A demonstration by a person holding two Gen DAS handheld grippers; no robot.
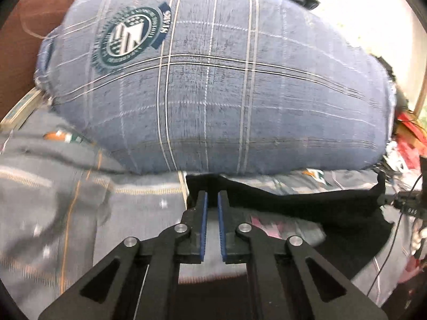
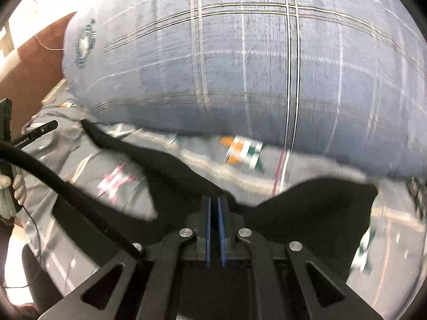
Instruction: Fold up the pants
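The black pants (image 1: 307, 202) lie on a grey patterned bedsheet (image 1: 80, 213) in front of a big blue plaid pillow (image 1: 213, 80). My left gripper (image 1: 212, 196) has its blue pads a small gap apart at the pants' top left corner; whether cloth is pinched there is unclear. In the right wrist view the pants (image 2: 307, 213) spread across the middle. My right gripper (image 2: 214, 202) is shut on the pants' upper edge, with cloth between the pads.
The pillow (image 2: 240, 66) fills the back of both views. A brown headboard (image 1: 24, 53) stands at the left. The other handheld gripper and a cable (image 2: 53, 181) show at the left of the right wrist view. Red clutter (image 1: 408, 138) lies at the bed's right side.
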